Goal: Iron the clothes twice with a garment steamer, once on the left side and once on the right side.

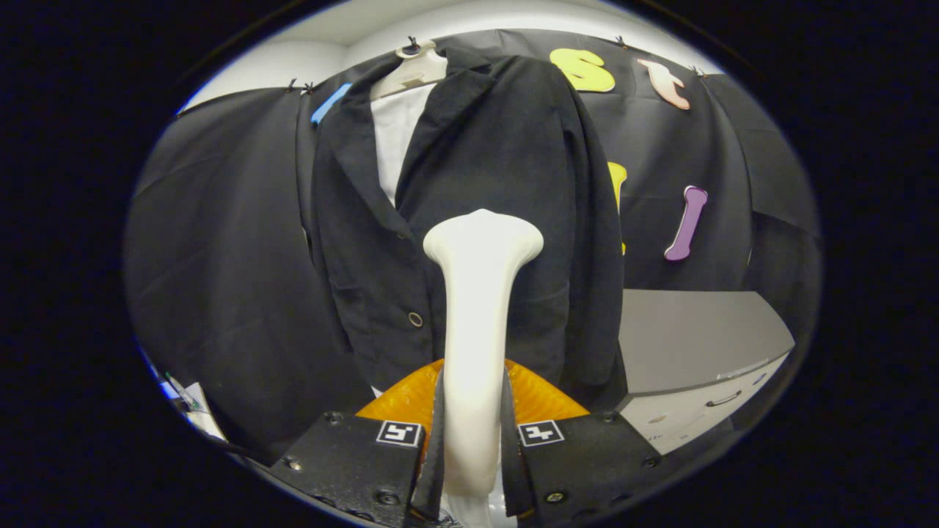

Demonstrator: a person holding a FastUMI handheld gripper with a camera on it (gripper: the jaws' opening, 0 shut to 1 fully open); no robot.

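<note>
A black jacket (484, 183) hangs on a white hanger (411, 70) against the booth wall, open over a white shirt (396, 132). My gripper (473, 411) is shut on the white handle of the garment steamer (477, 308). The steamer stands upright between my fingers, and its flared head sits against the jacket's front, to the right of the lapel opening and about mid-chest. An orange part of the steamer (543, 400) shows just behind my fingers. A jacket button (415, 319) lies left of the steamer's neck.
A grey-topped cabinet (697, 345) with a handled drawer front (722, 400) stands to the right of the jacket's hem. Black cloth covers the wall to the left and right. Some small items (183, 400) lie low on the left.
</note>
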